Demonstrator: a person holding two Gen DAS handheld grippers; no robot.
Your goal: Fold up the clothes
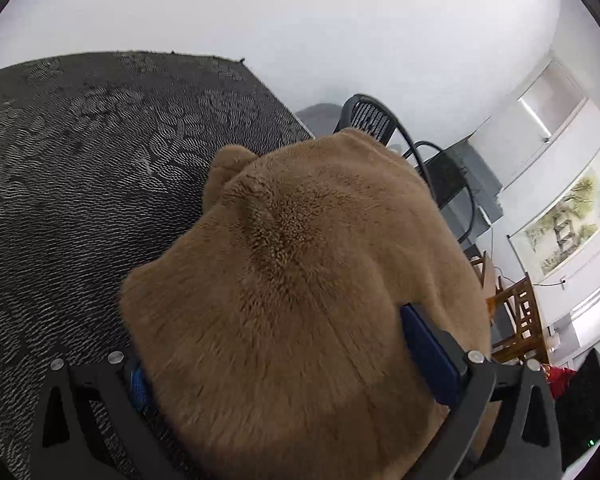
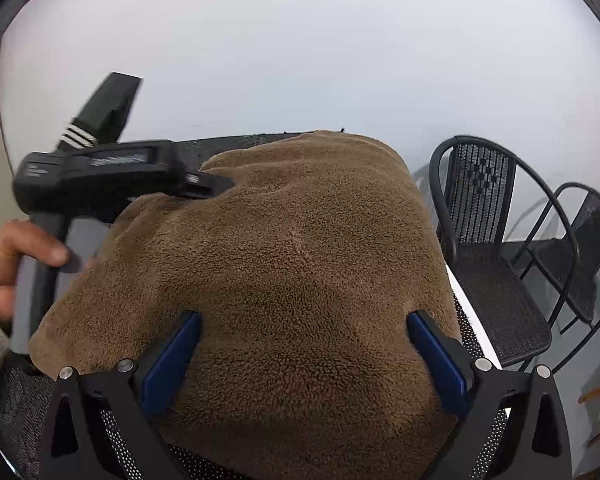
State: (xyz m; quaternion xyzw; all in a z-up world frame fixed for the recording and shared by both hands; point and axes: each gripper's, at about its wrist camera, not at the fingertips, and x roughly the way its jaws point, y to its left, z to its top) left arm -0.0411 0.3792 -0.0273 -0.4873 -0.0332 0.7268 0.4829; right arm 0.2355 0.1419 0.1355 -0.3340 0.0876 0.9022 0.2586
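Right wrist: both grippers' fingers spread over brown fleece, chairs beside.

Showing no readable text, label, brand or number anywhere. Blurring beyond reading: pale markings on the black handheld gripper body.

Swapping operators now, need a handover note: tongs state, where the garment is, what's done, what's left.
Left tongs: open, fingers spread on either side of the brown fleece, not clamping it.
Right tongs: open, same, straddling the near part of the fleece.
Left hand grips its tool at the fleece's left edge.
Fleece: lies in a thick, roughly square bundle on the dark mesh table, near its right edge, beside two black chairs.
Done: looks folded at least once; layer count not visible.
Left: probably check edges, smooth, one more fold if needed.
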